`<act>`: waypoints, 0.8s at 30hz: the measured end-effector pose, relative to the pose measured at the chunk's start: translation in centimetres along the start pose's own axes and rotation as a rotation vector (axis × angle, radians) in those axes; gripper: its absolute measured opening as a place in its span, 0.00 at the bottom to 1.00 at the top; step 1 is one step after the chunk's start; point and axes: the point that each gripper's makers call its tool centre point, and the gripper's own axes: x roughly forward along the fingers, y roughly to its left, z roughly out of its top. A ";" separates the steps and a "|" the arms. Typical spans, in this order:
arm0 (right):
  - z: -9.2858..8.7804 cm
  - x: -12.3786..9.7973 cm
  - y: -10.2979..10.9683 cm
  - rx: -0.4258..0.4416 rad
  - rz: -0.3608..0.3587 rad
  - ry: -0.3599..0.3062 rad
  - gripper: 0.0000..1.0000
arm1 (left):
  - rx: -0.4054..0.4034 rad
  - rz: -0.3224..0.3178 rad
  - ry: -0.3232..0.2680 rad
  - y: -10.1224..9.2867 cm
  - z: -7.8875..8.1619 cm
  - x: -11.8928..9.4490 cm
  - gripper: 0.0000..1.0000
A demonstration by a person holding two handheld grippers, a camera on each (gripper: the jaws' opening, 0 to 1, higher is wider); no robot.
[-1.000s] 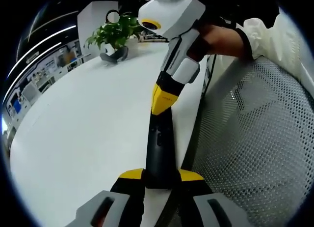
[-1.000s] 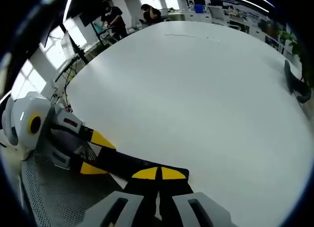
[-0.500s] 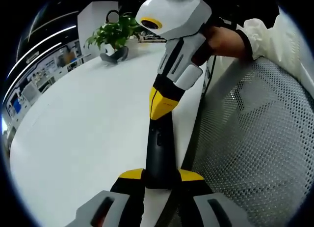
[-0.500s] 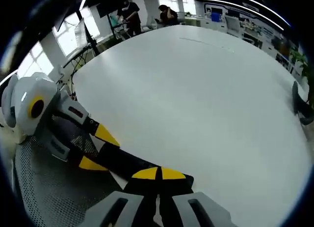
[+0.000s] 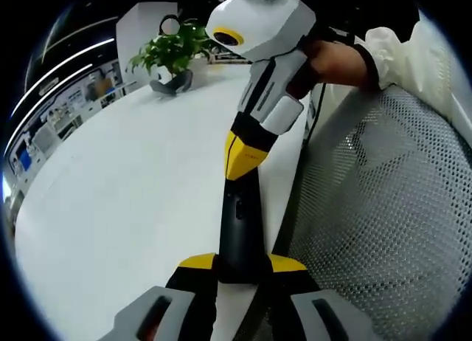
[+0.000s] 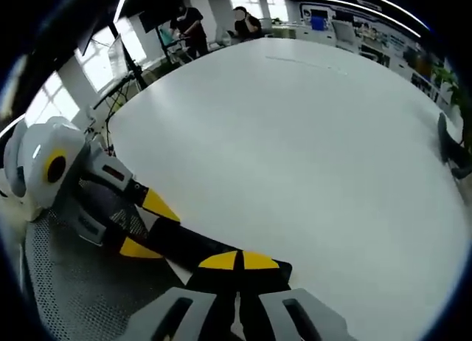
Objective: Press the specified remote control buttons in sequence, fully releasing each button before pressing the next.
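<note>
A black remote control lies along the white table's edge, and my left gripper is shut on its near end with yellow-tipped jaws. My right gripper comes down from the top with a hand behind it. Its yellow tips are together and rest on the remote's far end. In the right gripper view my right gripper is shut with its tips on the remote. The left gripper clamps the remote from the left.
A potted plant and a dark curved object stand at the table's far end. A mesh chair lies right of the table edge. People stand beyond the far side of the table.
My right gripper's tips have slid a little down the remote toward the left gripper. The right gripper view has tilted slightly. The remote stays clamped in the left jaws.
</note>
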 end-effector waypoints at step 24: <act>0.3 -0.8 -0.3 0.194 0.065 -0.009 0.00 | -0.003 0.001 0.002 0.0 0.0 0.0 0.24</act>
